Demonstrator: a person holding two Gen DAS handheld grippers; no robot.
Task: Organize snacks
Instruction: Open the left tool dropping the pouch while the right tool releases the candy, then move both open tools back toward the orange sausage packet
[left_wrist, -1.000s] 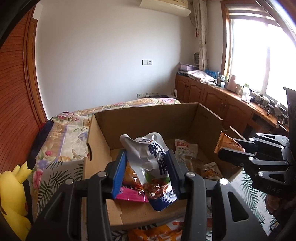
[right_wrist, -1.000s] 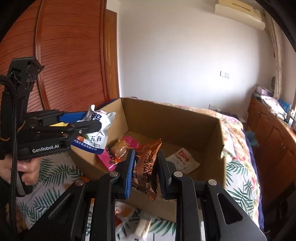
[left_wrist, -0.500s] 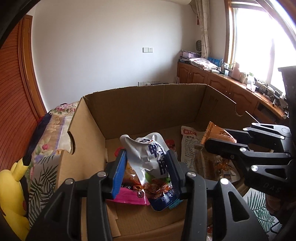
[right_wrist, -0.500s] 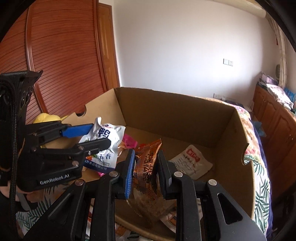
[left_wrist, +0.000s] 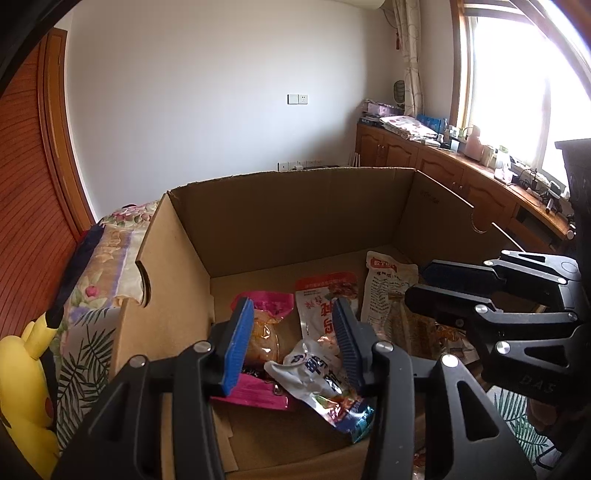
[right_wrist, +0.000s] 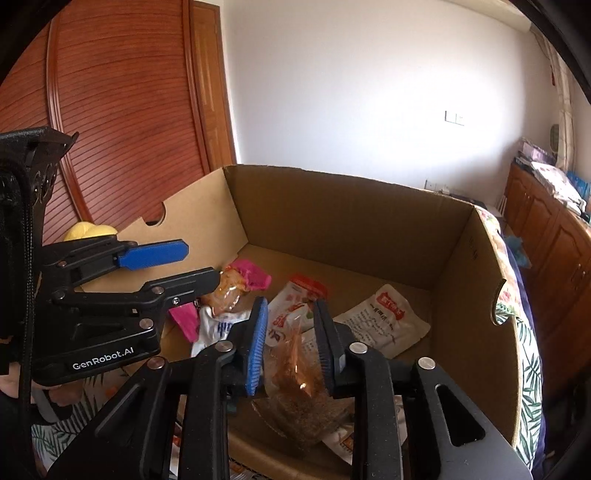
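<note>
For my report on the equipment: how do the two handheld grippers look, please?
Both grippers, left and right, have angular black frames with silver rivets. Each has one bright blue ribbed pad and one black finger. The left body carries white "GenRobot.AI" lettering and a black cable; the right shows embossed letters.

A yellow plush toy (left_wrist: 22, 373) sits at the left beside a floral bedspread (left_wrist: 107, 251) — behind it a reddish slatted wooden door (right_wrist: 122, 122). Wooden cabinets (left_wrist: 436, 166) run under a bright window (left_wrist: 517, 74) — a white wall switch (left_wrist: 297, 99) on the far wall
</note>
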